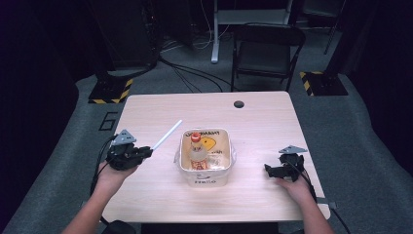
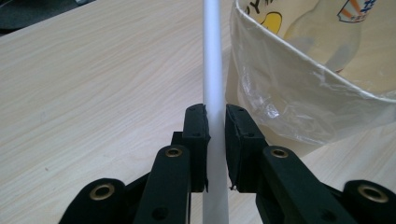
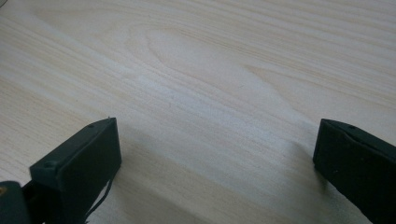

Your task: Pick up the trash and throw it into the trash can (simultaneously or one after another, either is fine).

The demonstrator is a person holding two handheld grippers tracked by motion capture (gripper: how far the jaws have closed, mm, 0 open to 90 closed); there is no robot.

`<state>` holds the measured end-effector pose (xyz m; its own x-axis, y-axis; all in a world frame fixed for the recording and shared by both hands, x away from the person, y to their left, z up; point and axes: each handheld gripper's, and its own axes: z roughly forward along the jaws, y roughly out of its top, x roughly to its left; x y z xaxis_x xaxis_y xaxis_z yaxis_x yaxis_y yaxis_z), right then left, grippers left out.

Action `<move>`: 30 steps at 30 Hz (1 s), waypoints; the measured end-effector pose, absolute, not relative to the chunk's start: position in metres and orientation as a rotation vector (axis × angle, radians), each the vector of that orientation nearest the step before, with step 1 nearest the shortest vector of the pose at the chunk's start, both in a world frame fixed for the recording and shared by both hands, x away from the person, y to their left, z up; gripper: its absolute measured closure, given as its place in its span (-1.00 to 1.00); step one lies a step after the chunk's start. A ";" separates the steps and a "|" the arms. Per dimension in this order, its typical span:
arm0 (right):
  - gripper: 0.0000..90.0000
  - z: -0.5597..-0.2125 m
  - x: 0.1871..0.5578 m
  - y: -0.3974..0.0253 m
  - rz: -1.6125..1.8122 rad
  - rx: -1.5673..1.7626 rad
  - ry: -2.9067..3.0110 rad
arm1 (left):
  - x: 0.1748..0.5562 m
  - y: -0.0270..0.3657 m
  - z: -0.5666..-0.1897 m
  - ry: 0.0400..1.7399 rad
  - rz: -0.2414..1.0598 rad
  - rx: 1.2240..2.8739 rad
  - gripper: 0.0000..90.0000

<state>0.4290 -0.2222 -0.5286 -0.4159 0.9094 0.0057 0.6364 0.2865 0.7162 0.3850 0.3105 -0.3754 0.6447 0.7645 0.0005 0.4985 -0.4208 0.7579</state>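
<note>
With our left gripper (image 2: 215, 140) pinching the white tube (image 2: 214, 70) just left of the lined tub (image 1: 205, 158) holding a small bottle (image 1: 196, 148), we should steer its tip over the rim, right gripper (image 1: 284, 169) spread, idle.

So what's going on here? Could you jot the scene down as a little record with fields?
Left gripper: fingers shut on a white straw
Right gripper: open, holding nothing, low over the table
Container: white square tub with a clear plastic liner, mid-table
Inside container: clear bottle with red cap
Straw position: left of the container, angled up and away from the person
</note>
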 end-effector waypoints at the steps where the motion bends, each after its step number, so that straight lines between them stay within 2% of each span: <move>1: -1.00 -0.529 0.429 -0.222 0.914 1.386 2.157 | 0.385 0.309 -0.374 0.974 0.447 2.109 0.75; 30: -1.00 -0.529 0.429 -0.222 0.914 1.386 2.157 | 0.381 0.278 -0.355 0.830 0.383 2.234 0.75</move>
